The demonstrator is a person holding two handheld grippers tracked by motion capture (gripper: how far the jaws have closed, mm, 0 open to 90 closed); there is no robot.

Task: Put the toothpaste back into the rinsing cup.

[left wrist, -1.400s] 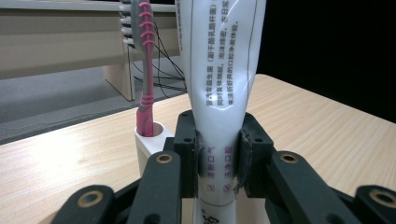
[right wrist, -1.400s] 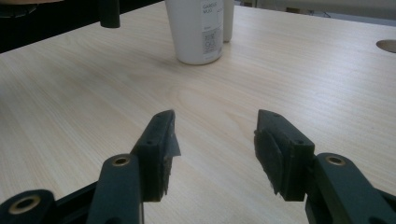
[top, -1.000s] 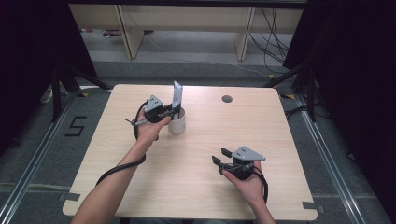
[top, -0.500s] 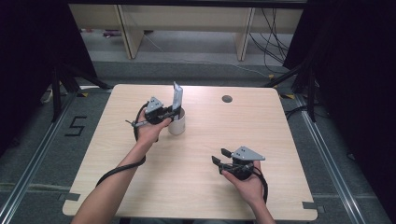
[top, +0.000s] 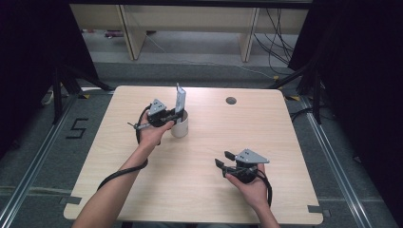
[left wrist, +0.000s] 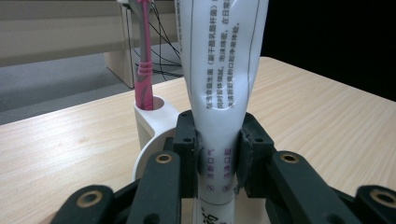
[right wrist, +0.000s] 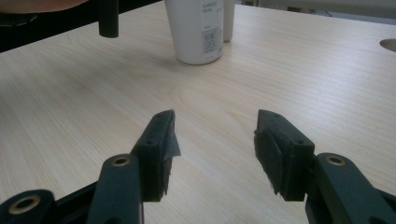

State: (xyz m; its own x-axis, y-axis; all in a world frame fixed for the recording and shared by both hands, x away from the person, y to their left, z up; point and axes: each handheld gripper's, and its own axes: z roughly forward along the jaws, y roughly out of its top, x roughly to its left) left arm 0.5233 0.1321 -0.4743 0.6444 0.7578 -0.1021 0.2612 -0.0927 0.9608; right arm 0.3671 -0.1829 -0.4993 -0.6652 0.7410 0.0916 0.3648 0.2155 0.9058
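**Left gripper clamps tube at the cup, right gripper idle and open**

Left gripper (top: 177,115) sits at the white cup (top: 180,126) near the far-left part of the table (top: 285,142). Its jaws are narrowed onto a white toothpaste tube (left wrist: 219,93), pads pressing both sides of the tube's lower part. Tube stands upright, its lower end going down toward the cup mouth; how deep it sits, can't tell. Printed text runs along the tube.

A pink toothbrush (left wrist: 145,70) stands in a small side holder joined to the cup's rim, just beside the tube, not touching the jaws.

Right gripper (top: 223,159) is near the table's front right, well apart from the cup, low over the wood. Its jaws are spread wide, nothing between them, bare tabletop ahead. From its own view the cup (right wrist: 196,32) stands far off, label facing it.

A round cable hole (top: 231,100) is in the far side of the table.
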